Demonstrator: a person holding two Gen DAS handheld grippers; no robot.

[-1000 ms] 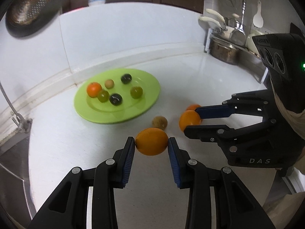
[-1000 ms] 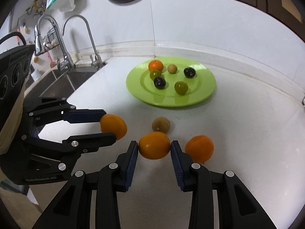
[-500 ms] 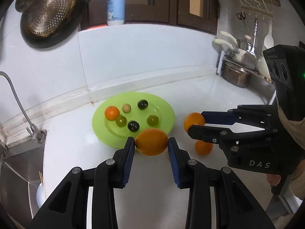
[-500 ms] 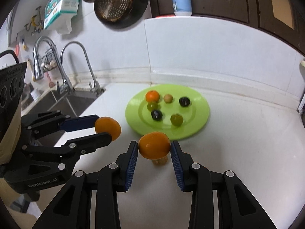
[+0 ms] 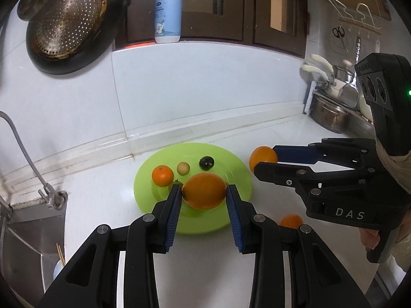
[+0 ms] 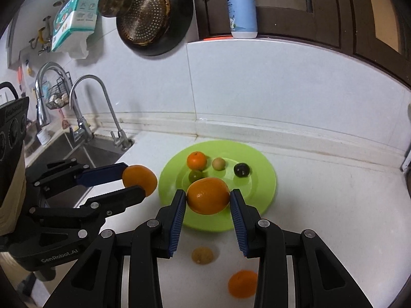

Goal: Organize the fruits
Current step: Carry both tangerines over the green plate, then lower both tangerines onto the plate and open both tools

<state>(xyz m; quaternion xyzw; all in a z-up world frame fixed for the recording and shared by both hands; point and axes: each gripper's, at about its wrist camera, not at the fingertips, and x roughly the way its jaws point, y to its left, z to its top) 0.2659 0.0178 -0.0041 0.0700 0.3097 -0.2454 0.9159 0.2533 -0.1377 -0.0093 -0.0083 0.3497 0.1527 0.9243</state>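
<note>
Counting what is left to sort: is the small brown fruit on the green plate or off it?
Off it. The small brown fruit lies on the white counter, apart from the green plate.

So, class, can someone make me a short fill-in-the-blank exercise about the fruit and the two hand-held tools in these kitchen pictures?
1. Each tool, the left tool and the right tool, is shut on an ____.
2. The plate holding small fruit is coloured ____.
3. The small brown fruit lies on the ____, not on the plate.
4. The pump bottle on the ledge is pale ____.

Missing words: orange; green; counter; blue
</note>
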